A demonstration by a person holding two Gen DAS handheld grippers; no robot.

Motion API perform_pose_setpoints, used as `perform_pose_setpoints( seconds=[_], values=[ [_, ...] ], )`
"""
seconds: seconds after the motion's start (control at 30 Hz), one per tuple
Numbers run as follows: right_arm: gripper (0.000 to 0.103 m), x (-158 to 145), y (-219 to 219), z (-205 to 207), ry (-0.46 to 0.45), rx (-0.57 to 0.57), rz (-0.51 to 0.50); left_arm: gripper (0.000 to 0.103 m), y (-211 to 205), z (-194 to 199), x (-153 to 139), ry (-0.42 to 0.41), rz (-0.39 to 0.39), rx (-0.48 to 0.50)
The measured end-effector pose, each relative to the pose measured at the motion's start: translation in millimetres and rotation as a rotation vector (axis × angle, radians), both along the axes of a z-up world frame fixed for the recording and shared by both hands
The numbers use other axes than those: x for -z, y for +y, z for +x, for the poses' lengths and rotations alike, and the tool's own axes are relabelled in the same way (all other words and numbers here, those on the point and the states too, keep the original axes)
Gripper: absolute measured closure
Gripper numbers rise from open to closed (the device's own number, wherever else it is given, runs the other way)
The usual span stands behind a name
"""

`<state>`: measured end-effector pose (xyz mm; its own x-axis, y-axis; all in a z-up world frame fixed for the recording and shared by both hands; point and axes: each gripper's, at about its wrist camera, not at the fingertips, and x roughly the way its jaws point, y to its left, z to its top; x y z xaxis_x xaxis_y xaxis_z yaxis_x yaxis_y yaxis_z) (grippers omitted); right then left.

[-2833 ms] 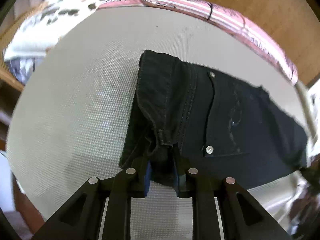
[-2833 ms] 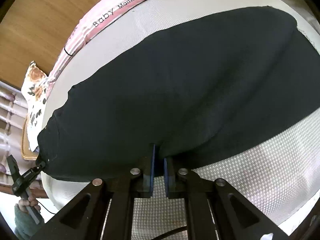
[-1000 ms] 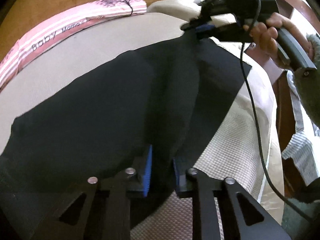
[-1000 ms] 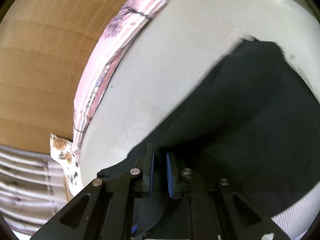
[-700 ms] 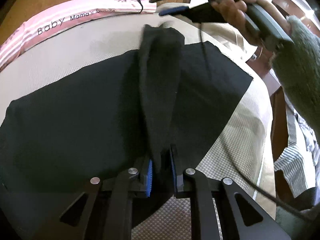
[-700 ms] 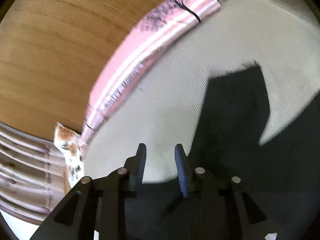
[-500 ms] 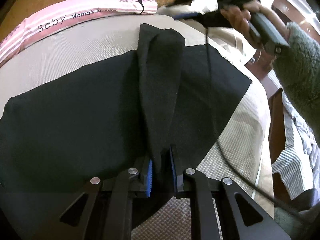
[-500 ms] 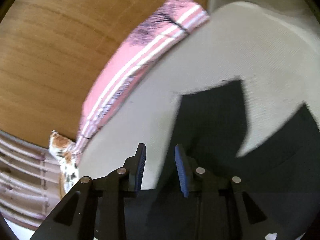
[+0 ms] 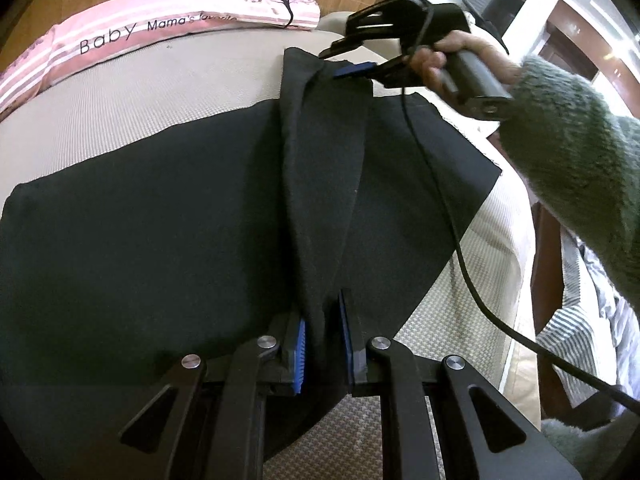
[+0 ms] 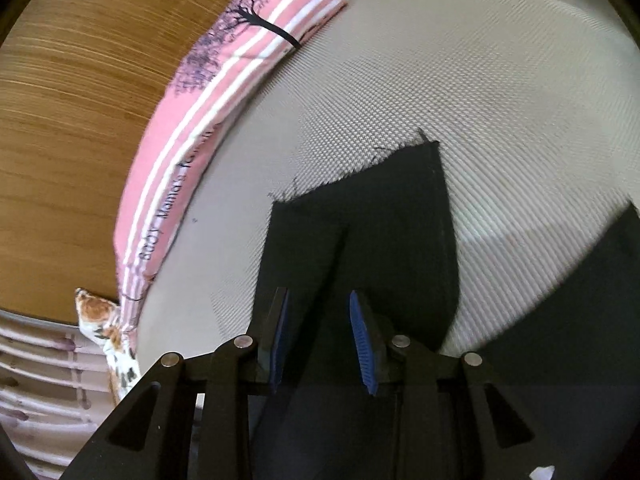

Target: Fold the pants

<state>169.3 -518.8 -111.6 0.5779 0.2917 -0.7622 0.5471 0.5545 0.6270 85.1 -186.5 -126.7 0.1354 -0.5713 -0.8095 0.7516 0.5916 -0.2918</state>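
Black pants point(image 9: 160, 220) lie spread on a beige woven mattress point(image 9: 140, 104). A folded strip of one leg point(image 9: 324, 140) runs from my left gripper point(image 9: 322, 312) up to the far edge. The left gripper is shut on the near end of that strip. In the right wrist view the leg's frayed end point(image 10: 380, 220) lies flat on the mattress point(image 10: 440, 80). My right gripper point(image 10: 318, 296) hovers just over it, jaws apart and pads not pressing the cloth. The left wrist view shows this right gripper point(image 9: 340, 62), held by a hand, at the strip's far end.
A pink striped cushion point(image 9: 160, 28) lies along the wooden headboard point(image 10: 80, 80). A floral pillow point(image 10: 104, 332) sits at the far left corner. A grey-green sleeve point(image 9: 580, 152) and a black cable point(image 9: 460, 248) cross the right side, over the mattress edge.
The right gripper opened and let go of the leg end, which now rests flat on the mattress, and it moved back down close over that end. The left gripper stayed clamped on the fabric.
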Motion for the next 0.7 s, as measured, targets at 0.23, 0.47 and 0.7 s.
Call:
perform_pose_setpoints(
  seconds=[0.23,0.47,0.7],
  values=[
    [0.094,4.3,-2.3,31.2,-0.040,-0.010,-0.018,0.088,0.9,4.5,1.0,0.023,-0.008,-0.011],
    [0.099,-28.1,-3.4,9.7,-0.121,0.010,-0.034,0.088,-0.5,2.6,0.2,0.012,0.005,-0.018],
    [0.100,-93.4,-34.6,-100.0,-0.207,0.133,-0.119,0.088,-10.1,-6.9,-5.1,-0.071,0.061,-0.004]
  ],
)
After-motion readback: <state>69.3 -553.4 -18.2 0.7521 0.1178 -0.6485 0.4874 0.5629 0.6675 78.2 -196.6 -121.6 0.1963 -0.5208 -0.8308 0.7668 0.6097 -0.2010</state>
